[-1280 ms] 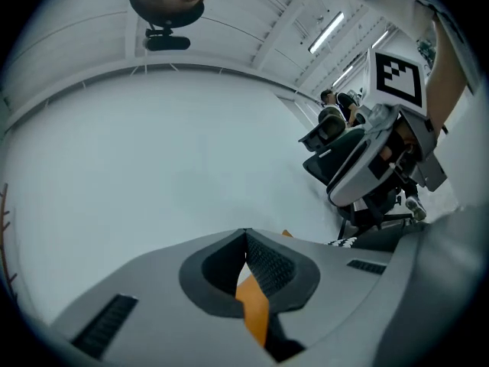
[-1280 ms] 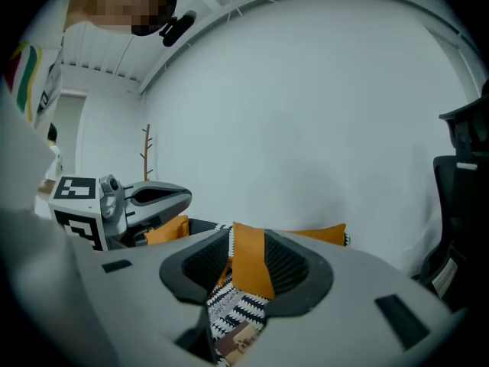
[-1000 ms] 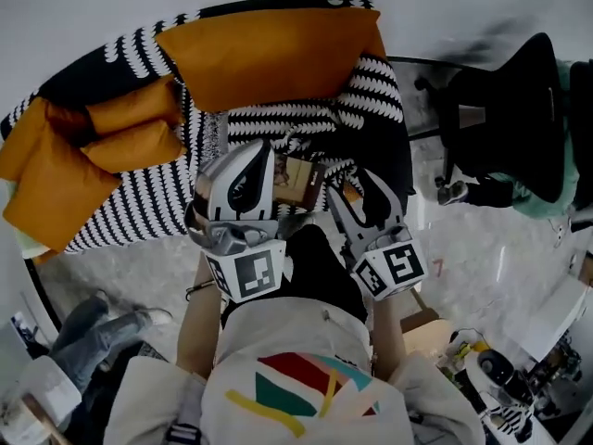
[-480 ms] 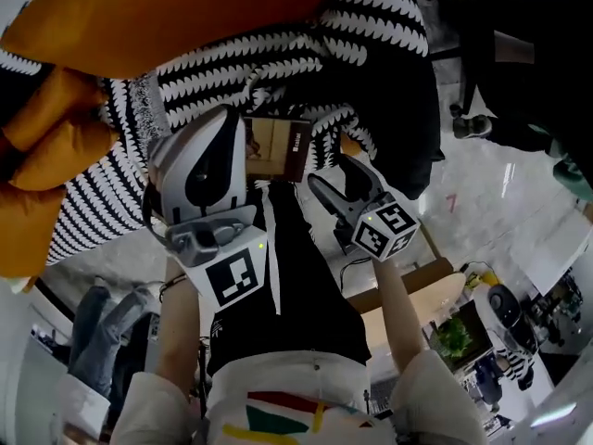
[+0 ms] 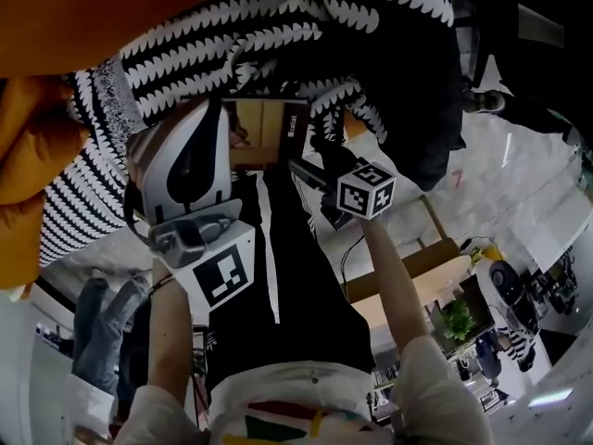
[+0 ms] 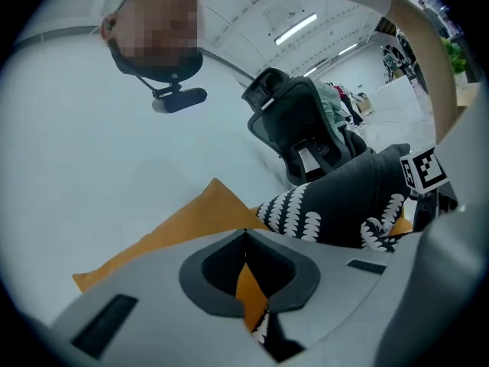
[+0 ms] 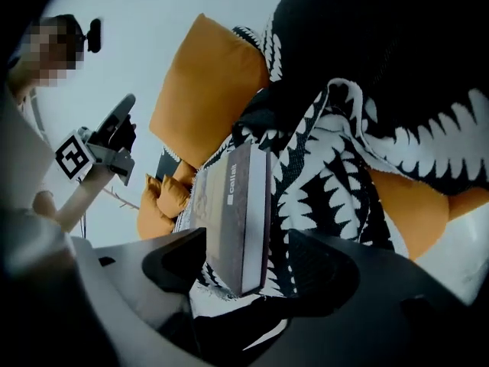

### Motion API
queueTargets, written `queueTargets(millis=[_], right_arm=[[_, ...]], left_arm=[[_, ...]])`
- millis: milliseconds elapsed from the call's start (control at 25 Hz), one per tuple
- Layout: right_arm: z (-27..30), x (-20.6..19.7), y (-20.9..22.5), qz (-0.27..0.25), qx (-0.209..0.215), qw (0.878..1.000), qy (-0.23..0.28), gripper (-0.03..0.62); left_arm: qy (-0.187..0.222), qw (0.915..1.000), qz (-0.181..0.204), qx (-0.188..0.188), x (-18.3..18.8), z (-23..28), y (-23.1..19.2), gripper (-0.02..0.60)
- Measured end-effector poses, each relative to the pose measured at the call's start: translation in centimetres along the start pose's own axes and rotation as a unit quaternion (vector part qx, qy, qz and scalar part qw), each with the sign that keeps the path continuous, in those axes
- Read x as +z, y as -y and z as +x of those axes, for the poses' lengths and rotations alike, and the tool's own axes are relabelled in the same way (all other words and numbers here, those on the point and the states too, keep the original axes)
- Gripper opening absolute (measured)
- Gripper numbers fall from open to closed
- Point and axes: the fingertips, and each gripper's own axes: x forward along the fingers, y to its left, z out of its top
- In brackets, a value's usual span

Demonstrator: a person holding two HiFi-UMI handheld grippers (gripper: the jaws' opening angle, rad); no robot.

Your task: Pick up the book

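Where the book lies: the book (image 5: 264, 133) rests flat, cover up, on the black-and-white throw (image 5: 278, 35), close to the throw's front edge and just ahead of the person's black trousers (image 5: 296, 276).
Book's long axis: it runs away from the person, toward the orange cushions (image 5: 139, 7). The grey spine with white print faces the person's right, toward the right gripper.
Right gripper: the right gripper (image 7: 248, 239) has its jaws spread wide on either side of the book's near end, one by the cover and one by the back. A gap shows on the back side, so nothing is clamped.
Left gripper: the left gripper (image 6: 244, 239) has its jaw tips meeting with nothing between them. From above it sits over the throw, just beside the book's left edge.
Right gripper view alone: it shows the white page block at the book's near end, the book's thickness, and the left gripper's marker cube (image 7: 74, 157) off to the side.
Left gripper view alone: it shows a black office chair (image 6: 306, 128) beyond the throw, and strip lights overhead. Orange cushion shows through the slit behind the closed tips.
Head view alone: it shows both grippers at once, flanking the book, and the pale floor (image 5: 519, 184) to the person's right.
Container: a tan cardboard box (image 5: 422, 272) stands on the floor by the person's right arm. Its inside is too dark to tell what it holds.
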Motion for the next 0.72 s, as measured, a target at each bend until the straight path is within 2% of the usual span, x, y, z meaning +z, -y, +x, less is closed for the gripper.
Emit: queueTargets(millis=[200,320,520,720], right_arm=[[2.1,-0.1,-0.3,0.049,0.050,0.997,-0.014,0.337],[3.7,-0.8,-0.4,0.066,0.065,0.995,-0.033,0.337],[5.0,-0.2,-1.8,0.082,0.098,0.991,-0.030,0.337],[5.7,-0.1,-4.9,0.088,0.170,0.979,-0.073,0.331]], left_arm=[[-0.006,1.0000,0.006,-0.005,-0.3,0.3,0.0,0.008],[-0.007,0.9999,0.007,-0.006,-0.6,0.2,-0.1,0.008],[-0.025,0.9996,0.008,-0.007,-1.9,0.1,0.0,0.008],[-0.036,0.9993,0.002,-0.007,-2.8,-0.2,0.2,0.008]])
